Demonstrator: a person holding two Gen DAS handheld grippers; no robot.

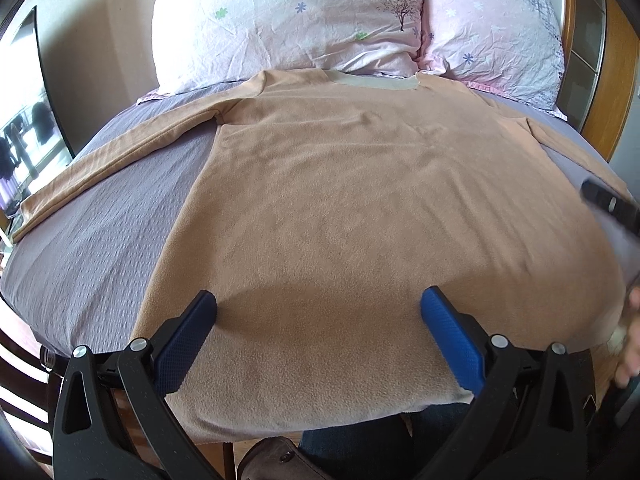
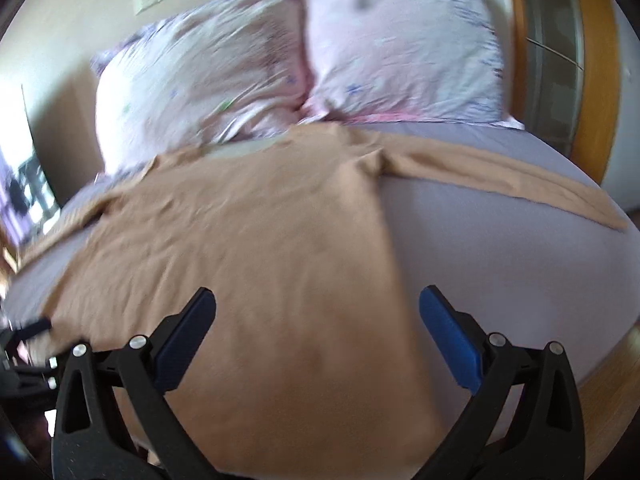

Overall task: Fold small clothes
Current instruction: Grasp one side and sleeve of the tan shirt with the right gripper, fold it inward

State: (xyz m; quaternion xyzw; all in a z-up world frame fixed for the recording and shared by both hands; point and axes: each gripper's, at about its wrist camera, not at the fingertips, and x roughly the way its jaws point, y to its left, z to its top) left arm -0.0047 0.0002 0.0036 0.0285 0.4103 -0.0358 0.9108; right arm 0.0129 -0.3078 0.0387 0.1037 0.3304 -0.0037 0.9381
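Note:
A tan long-sleeved fleece shirt [image 1: 340,200] lies flat on the bed, collar toward the pillows and both sleeves spread out. My left gripper [image 1: 318,300] is open and empty above the shirt's lower hem, left of its middle. My right gripper [image 2: 318,300] is open and empty above the shirt's [image 2: 248,260] lower right part, near its right side edge. The right wrist view is blurred by motion. The right gripper also shows at the right edge of the left wrist view [image 1: 608,200].
The bed has a grey-purple sheet [image 1: 100,216]. Two pink floral pillows [image 1: 288,20] lie at its head. A wooden headboard and door frame [image 1: 612,80] stand at the right. A window [image 1: 20,132] is at the left. The person's legs show below the bed's near edge.

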